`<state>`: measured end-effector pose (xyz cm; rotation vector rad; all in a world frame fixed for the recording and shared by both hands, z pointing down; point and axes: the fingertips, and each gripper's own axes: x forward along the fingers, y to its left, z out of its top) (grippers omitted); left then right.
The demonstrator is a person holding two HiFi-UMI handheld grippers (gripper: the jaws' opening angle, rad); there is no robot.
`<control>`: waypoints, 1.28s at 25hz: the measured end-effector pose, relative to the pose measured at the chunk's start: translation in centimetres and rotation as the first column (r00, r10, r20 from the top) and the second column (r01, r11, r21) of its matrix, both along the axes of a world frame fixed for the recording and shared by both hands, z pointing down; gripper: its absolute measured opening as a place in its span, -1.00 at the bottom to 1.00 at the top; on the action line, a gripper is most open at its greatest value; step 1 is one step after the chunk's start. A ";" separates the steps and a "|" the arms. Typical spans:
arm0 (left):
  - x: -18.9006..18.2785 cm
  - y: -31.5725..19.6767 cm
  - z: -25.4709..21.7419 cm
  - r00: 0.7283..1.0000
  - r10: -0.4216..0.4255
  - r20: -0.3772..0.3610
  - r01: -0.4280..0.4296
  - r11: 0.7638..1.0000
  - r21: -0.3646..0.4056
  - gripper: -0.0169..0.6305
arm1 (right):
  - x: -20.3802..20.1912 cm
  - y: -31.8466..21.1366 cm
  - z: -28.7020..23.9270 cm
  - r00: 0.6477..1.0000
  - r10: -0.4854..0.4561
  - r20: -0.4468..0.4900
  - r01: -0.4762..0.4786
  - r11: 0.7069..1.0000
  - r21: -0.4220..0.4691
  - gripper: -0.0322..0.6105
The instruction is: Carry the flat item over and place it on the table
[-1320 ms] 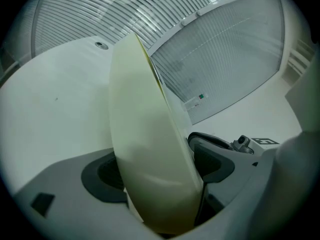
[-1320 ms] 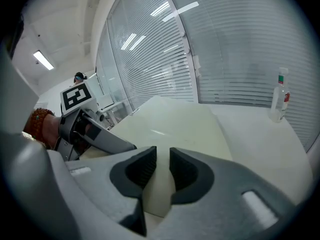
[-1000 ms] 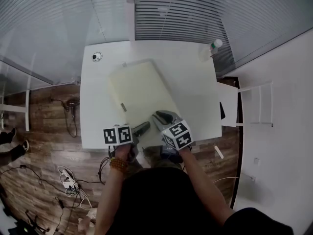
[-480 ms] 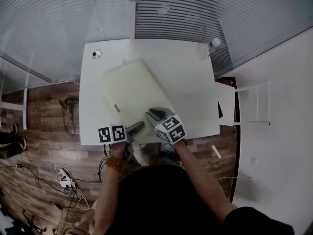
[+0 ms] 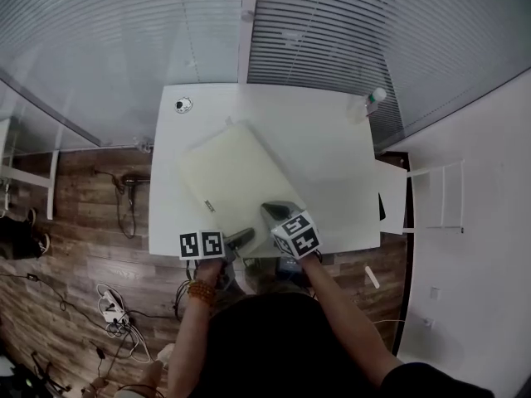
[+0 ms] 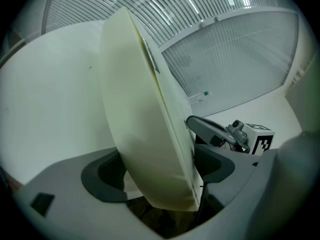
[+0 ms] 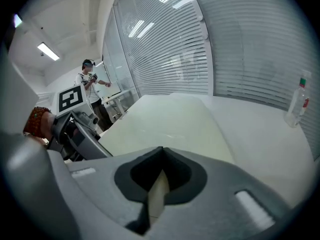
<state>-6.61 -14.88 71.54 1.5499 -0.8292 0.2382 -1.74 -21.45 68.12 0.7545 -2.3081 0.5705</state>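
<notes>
Cream, flat rectangular cushion (image 5: 236,172) lies slantwise over the white rectangular table (image 5: 332,164) in the head view. Its near end reaches the table's front edge, where the left gripper (image 5: 242,237) and the right gripper (image 5: 280,211) meet it side by side. Whether that near end already rests on the tabletop cannot be told. A clear plastic bottle (image 5: 372,103) stands well apart, at the far right corner.

Left gripper view: the cushion's thick edge fills the gap between the jaws and touches both, so this gripper grasps it.

Right gripper view: the jaws have just been closing and are clenched on the cushion's edge, which is squeezed to a thin strip between them.

Judged from that squeeze, the cushion is soft, light and yielding, not fragile. It would probably sag if held at one end only. A hold at two separate places along one edge, as here, suits it, with firm closure against slipping.
</notes>
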 end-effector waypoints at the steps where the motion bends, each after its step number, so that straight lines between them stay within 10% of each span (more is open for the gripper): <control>1: 0.0 0.1 0.0 1.000 0.004 0.000 -0.004 1.000 -0.003 0.37 | 0.0 0.0 0.0 1.000 -0.005 -0.011 0.005 1.000 0.006 -0.89; 14: -0.2 3.4 1.7 0.977 0.171 0.131 -0.168 0.985 -0.029 0.36 | 0.8 -1.1 2.1 0.995 0.025 -0.098 -0.023 1.000 0.018 -0.90; 27: -3.0 1.0 0.7 0.979 0.042 0.199 -0.055 0.997 0.057 0.32 | 2.8 -3.7 0.4 0.995 0.066 -0.076 -0.058 0.993 0.099 -0.88; 29: -3.1 0.6 0.6 0.983 0.007 0.182 -0.016 0.999 0.048 0.31 | 5.3 -4.8 0.0 0.993 0.083 -0.087 -0.072 0.990 0.125 -0.46; 32: -2.9 -0.3 0.2 0.987 -0.015 0.158 0.008 0.999 0.049 0.29 | 7.8 -7.5 0.1 0.993 0.086 -0.076 -0.077 0.990 0.120 -0.40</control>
